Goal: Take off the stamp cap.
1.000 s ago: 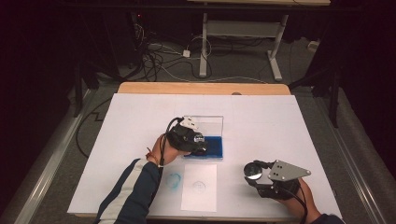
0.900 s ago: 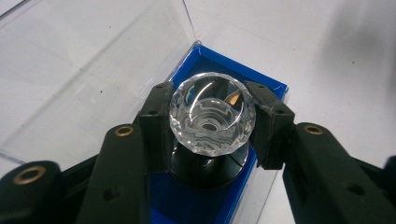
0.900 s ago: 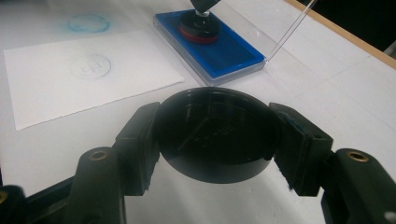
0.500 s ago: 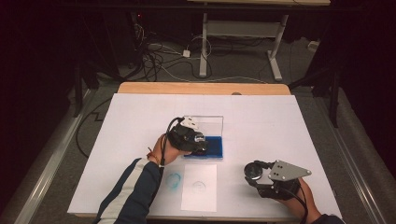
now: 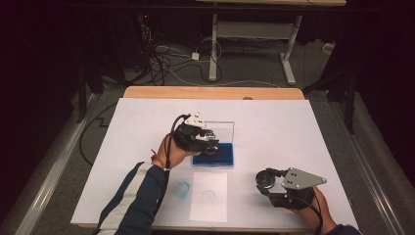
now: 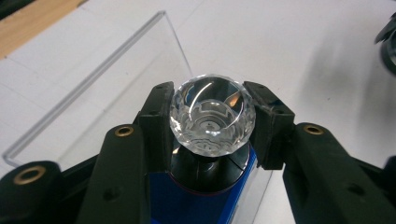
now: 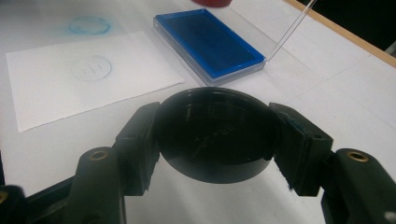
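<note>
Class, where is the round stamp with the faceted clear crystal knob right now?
In the high view, the crystal-knobbed stamp sits near the table's middle, clamped in the left gripper over the blue ink pad, beyond the white paper sheet.

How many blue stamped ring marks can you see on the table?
2. One faint ring sits on the small paper sheet. A smudgier one lies on the white table cover just left of that sheet.

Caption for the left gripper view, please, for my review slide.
Left tool clamps the faceted clear crystal knob of a round black stamp over the blue ink pad in its open clear plastic case.
</note>
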### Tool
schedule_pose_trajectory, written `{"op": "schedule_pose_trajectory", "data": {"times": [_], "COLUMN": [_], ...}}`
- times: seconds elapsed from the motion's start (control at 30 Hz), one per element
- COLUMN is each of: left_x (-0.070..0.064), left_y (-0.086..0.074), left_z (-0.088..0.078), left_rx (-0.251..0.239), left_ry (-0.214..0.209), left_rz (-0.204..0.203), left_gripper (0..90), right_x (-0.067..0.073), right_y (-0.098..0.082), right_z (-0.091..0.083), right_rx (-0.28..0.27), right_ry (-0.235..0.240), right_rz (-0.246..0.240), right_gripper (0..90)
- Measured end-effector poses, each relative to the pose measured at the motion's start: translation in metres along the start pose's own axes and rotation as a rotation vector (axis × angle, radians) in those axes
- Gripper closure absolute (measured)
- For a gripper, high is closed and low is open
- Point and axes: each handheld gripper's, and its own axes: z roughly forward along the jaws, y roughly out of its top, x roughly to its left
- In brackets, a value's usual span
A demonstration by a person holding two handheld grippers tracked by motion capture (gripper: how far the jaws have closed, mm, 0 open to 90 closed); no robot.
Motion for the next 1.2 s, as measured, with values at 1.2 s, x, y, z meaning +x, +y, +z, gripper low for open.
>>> {"op": "schedule_pose_trajectory", "data": {"times": [1.2], "left_x": [0.002], "left_y": [-0.028], "left_z": [0.036], "left_rx": [0.051], "left_ry": [-0.015], "left_rz": [-0.030], "left_gripper": [54.3], "right_x": [0.003], "right_y": [-0.002], "right_z": [-0.002], "right_rx": [0.016], "right_ry": [-0.004], "right_rz": [-0.015], "right_gripper": [37.9]}}
